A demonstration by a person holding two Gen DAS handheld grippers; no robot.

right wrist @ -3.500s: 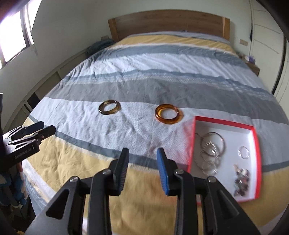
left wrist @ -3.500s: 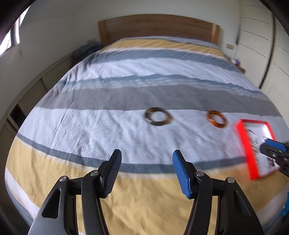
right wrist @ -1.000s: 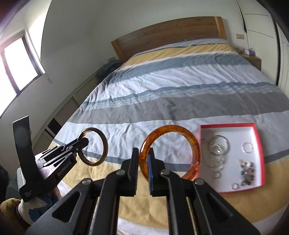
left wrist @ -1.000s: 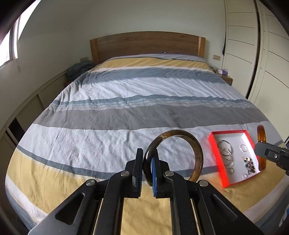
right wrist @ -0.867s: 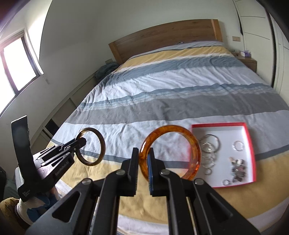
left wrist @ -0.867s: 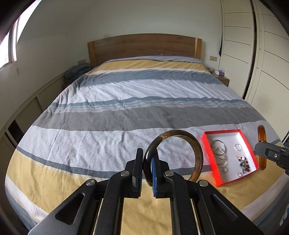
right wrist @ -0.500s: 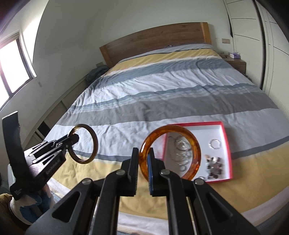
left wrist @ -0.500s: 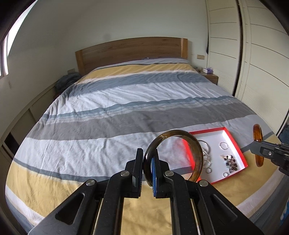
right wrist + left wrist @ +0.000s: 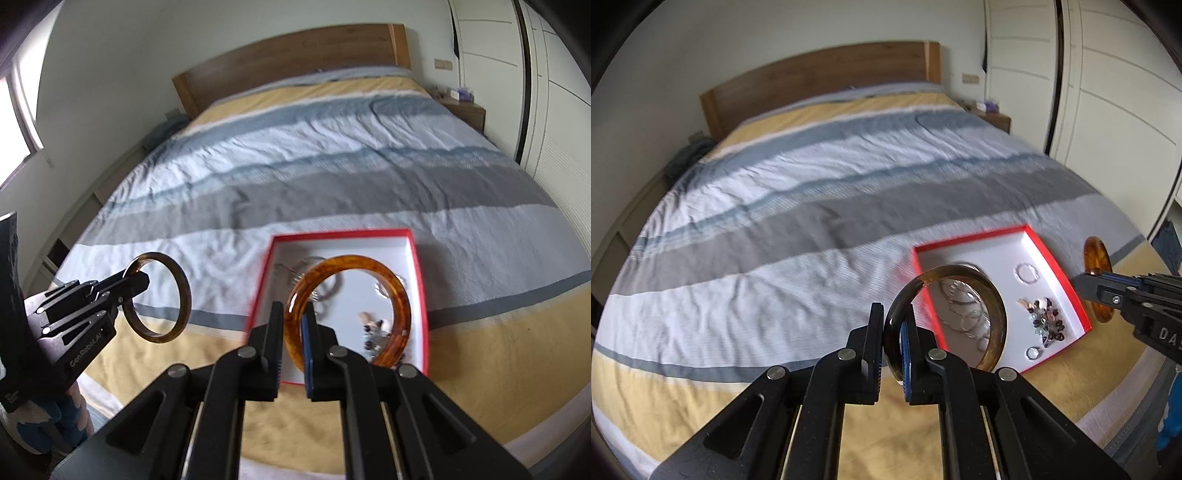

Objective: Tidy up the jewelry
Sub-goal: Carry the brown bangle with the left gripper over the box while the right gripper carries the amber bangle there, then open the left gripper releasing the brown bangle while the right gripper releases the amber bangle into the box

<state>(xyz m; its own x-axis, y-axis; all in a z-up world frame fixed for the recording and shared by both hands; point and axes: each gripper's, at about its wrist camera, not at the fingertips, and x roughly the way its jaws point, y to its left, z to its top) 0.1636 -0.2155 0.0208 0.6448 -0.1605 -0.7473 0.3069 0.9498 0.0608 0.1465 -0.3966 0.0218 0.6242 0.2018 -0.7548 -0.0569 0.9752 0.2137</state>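
Observation:
A red-rimmed white box lies on the striped bed and holds silver rings and small beads. My left gripper is shut on a dark brown bangle, held upright in front of the box's left part. In the right wrist view the same left gripper and brown bangle hang left of the box. My right gripper is shut on an amber orange bangle, upright over the box. From the left wrist view the right gripper and amber bangle sit just right of the box.
The bed has a grey, white, blue and yellow striped cover and a wooden headboard. White wardrobe doors stand on the right, with a small bedside table beside them. A window is on the left wall.
Both grippers, each holding its bangle, have moved toward the red box and lower. The box now lies behind the bangles instead of off to the right.

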